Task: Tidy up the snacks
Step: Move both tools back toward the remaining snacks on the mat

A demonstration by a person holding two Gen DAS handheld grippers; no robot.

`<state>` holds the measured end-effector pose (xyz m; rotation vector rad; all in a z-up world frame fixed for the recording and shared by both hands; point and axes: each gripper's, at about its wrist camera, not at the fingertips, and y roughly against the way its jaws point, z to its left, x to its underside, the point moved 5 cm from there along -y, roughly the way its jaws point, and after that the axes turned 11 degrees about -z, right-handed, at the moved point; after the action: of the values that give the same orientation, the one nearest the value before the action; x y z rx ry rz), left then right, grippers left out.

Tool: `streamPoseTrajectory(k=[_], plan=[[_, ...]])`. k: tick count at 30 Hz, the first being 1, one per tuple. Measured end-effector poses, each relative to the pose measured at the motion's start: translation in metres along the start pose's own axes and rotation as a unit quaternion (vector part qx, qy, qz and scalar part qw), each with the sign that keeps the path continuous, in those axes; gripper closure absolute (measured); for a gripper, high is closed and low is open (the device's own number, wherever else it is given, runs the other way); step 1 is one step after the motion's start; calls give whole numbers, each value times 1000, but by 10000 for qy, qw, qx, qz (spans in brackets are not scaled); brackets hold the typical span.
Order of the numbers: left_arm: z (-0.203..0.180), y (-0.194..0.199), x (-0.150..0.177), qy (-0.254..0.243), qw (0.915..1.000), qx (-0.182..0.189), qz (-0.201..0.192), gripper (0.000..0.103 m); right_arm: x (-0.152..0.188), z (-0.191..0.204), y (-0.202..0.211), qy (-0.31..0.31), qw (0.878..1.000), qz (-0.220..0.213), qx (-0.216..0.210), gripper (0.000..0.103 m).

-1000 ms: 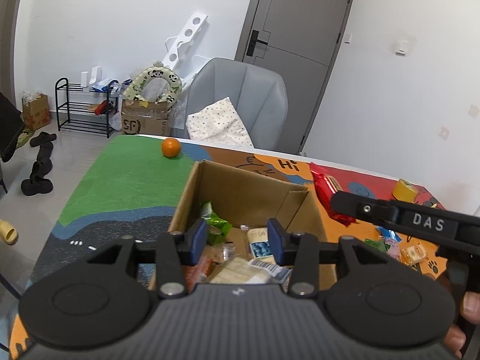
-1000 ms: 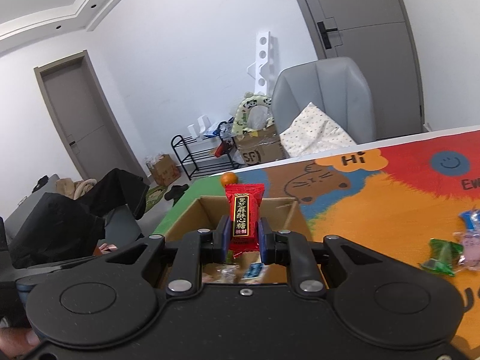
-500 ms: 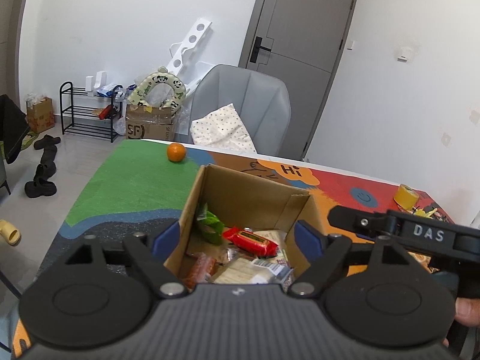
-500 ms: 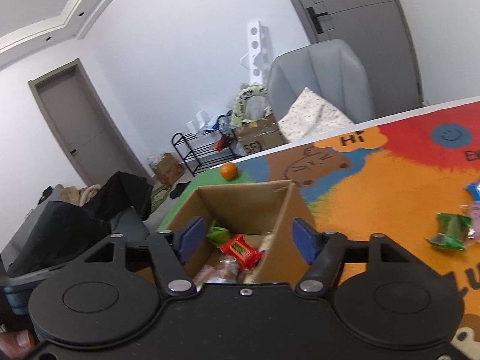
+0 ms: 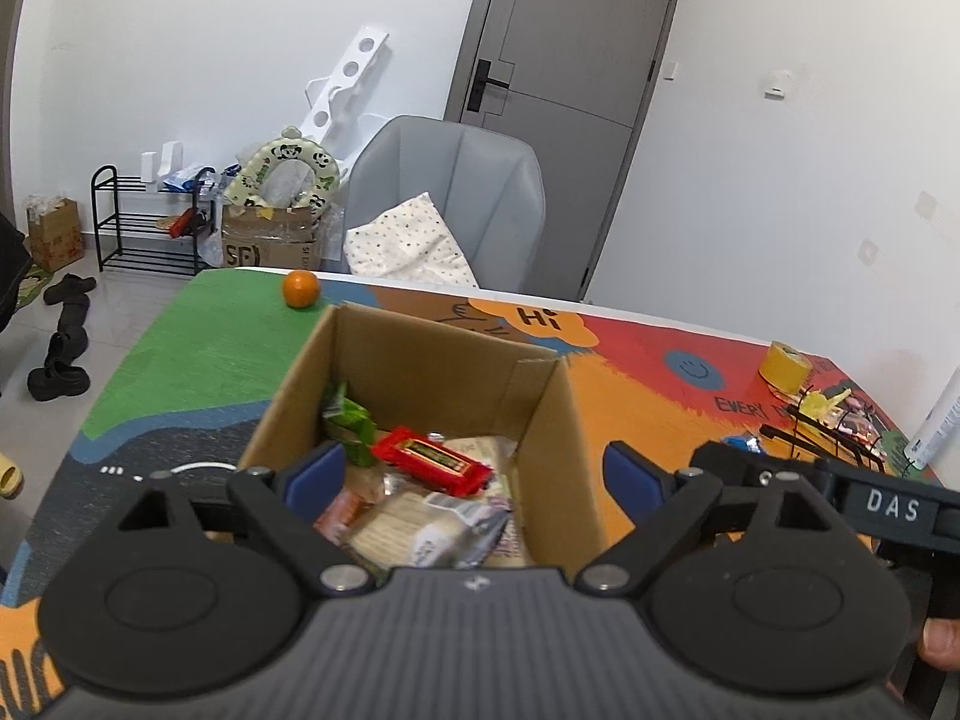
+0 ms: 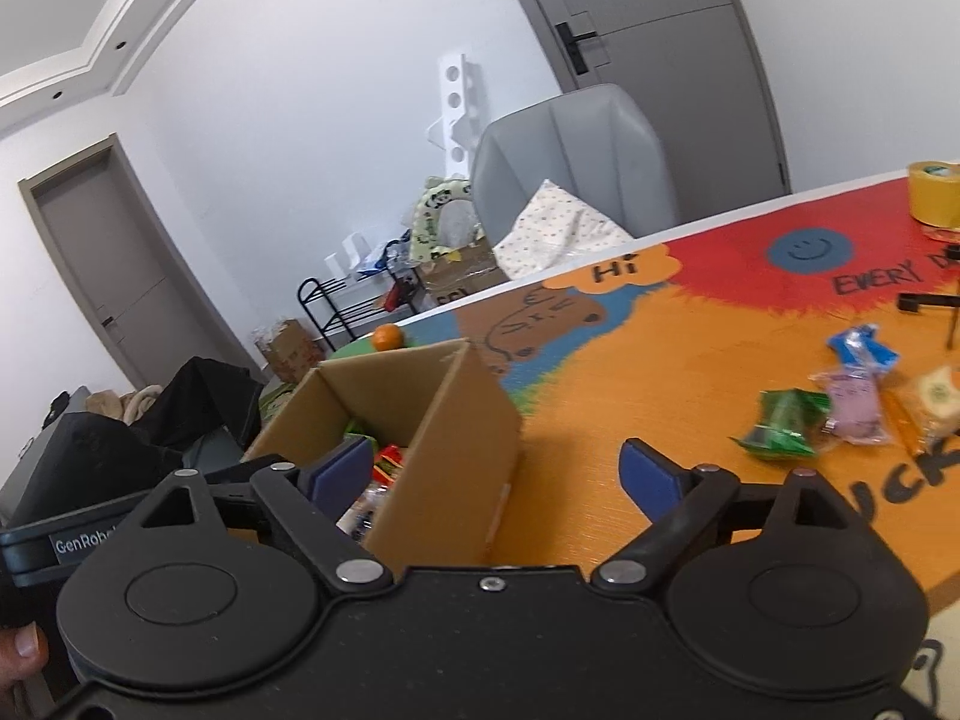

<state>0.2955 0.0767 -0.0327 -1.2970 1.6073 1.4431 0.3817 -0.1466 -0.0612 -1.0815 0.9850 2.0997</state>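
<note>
An open cardboard box (image 5: pixel 432 354) stands on the colourful table mat and holds several snack packets, with a red packet (image 5: pixel 431 459) lying on top. My left gripper (image 5: pixel 474 471) hangs open and empty over the box's near edge. My right gripper (image 6: pixel 495 471) is open and empty, over the box's right wall (image 6: pixel 447 438). Loose snacks lie on the mat to the right: a green packet (image 6: pixel 783 423), a pink one (image 6: pixel 855 414) and a blue one (image 6: pixel 861 348).
An orange (image 5: pixel 300 289) sits on the green part of the mat behind the box. A yellow tape roll (image 5: pixel 785 367) and a black wire stand (image 5: pixel 828 438) are at the far right. A grey chair (image 5: pixel 447 204) stands behind the table.
My right gripper opened and dropped the red packet into the box, then swung right toward the loose snacks. My left gripper also opened wide.
</note>
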Motion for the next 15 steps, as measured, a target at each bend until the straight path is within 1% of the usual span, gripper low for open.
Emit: streamPoseTrajectory(k=[1,8,15], plan=[[-3,-1,1,-1,10000,14,4,11,0,-3,2,-6,10000,-5,39,11],[-27,-4,9,-82,9999,98,-24,10,0,-23,17,29,9997,-86,246,1],[-46,-9,16,-195,9996,208,48,10,-1,-44,33,-74,9990,-153,422,0]])
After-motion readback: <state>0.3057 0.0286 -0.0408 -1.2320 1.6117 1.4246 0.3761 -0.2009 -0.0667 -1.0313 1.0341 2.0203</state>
